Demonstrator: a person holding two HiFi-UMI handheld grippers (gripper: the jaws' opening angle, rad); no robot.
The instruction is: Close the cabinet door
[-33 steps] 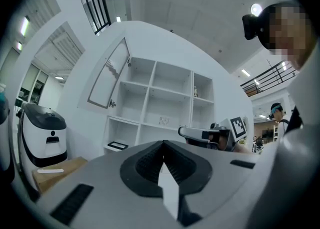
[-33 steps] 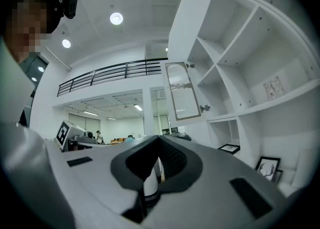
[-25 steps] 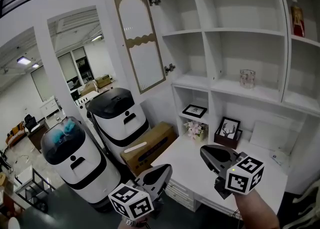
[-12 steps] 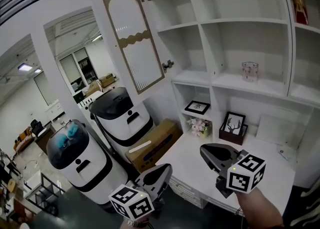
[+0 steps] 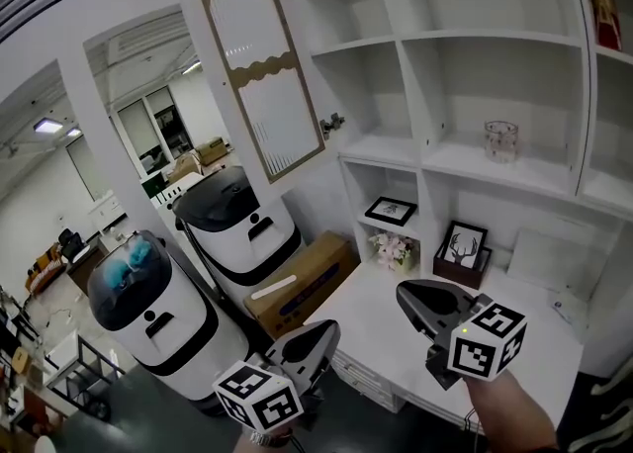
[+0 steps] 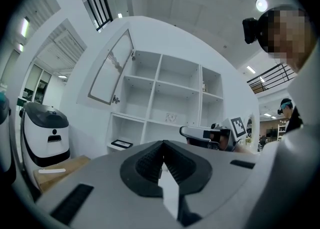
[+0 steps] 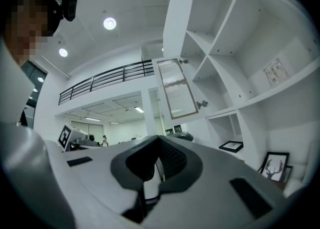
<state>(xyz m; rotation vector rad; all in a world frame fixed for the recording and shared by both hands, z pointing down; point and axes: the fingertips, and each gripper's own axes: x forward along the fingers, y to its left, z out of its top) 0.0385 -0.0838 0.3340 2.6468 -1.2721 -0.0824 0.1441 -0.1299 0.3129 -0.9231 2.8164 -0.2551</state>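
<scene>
The cabinet door hangs open, standing tall, high up ahead and left of the jaws. The left gripper is nearer. It and the right gripper are both shut, holding nothing.

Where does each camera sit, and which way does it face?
Head view: person's head, looking down at shelves; left gripper, right gripper, forearm show.
Left gripper view: on that gripper, facing the shelves; its shut jaws show.
Right gripper view: on that gripper, facing the cabinet door; its shut jaws show.
Shared: all three see the open cabinet door.
</scene>
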